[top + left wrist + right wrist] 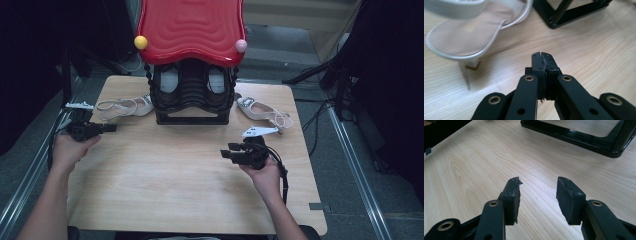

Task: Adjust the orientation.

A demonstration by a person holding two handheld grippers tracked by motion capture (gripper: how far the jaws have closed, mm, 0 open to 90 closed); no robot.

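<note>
A white slingback sandal [125, 106] lies on the wooden table [175, 185] just left of a black shoe rack [192, 95] with a red wavy top. My left gripper [113, 128] hovers in front of that sandal, pointing right, its jaws pressed together with nothing between them. In the left gripper view the shut gripper [541, 57] sits below the sandal [466, 37]. A second white heeled shoe [262, 112] lies right of the rack. My right gripper [224, 152] is held in front of it, pointing left, and the gripper [537, 187] stands open over bare wood.
Two pale shoes sit on a shelf inside the rack [170, 80]. A yellow ball [141, 42] and a pink ball [241, 45] mark the red top's corners. The rack's black base [579, 138] lies ahead of the right gripper. Dark stands and cables surround the table.
</note>
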